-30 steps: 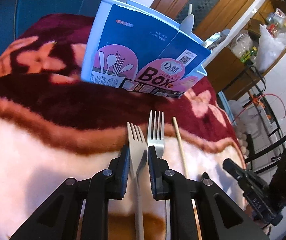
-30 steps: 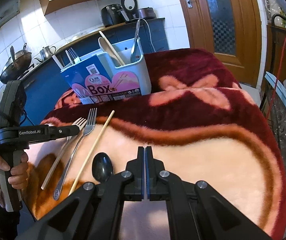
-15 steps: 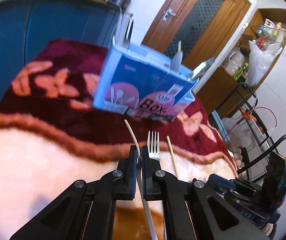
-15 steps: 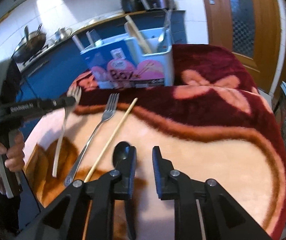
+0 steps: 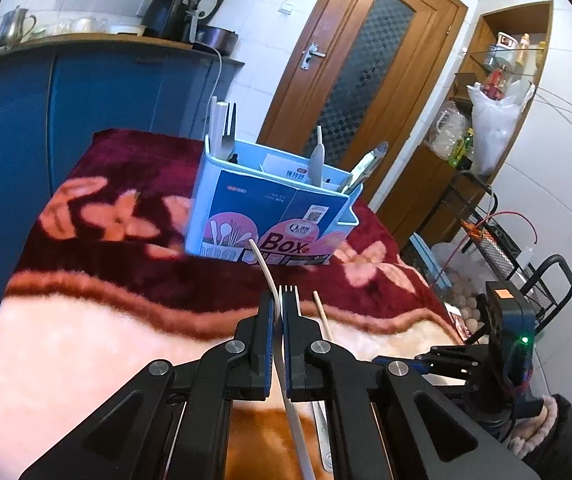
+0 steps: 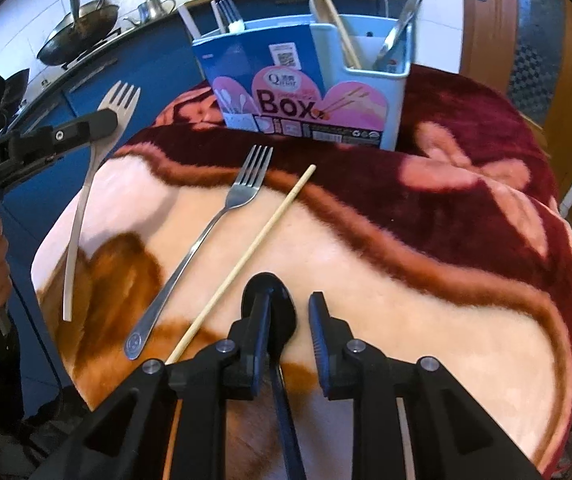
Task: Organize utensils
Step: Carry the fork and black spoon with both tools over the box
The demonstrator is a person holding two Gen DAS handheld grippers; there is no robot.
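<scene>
My left gripper (image 5: 277, 312) is shut on a beige fork (image 5: 263, 268) and holds it in the air above the blanket; the right wrist view shows the fork (image 6: 119, 98) lifted at the left. The light blue utensil box (image 5: 273, 216) stands behind it, with several utensils in its compartments. My right gripper (image 6: 290, 304) is open, its jaws on either side of a black spoon (image 6: 273, 312) lying on the blanket. A metal fork (image 6: 229, 204) and a wooden chopstick (image 6: 253, 248) lie to the left of the spoon.
The table is covered with a red, pink and brown fleece blanket (image 6: 426, 264). Blue kitchen cabinets (image 5: 85, 92) stand behind it, a wooden door (image 5: 362, 76) to the back right. A wire rack (image 5: 498, 248) stands at the right.
My left gripper closed on the beige fork and lifted it off the blanket. My right gripper opened and moved down over the black spoon.
</scene>
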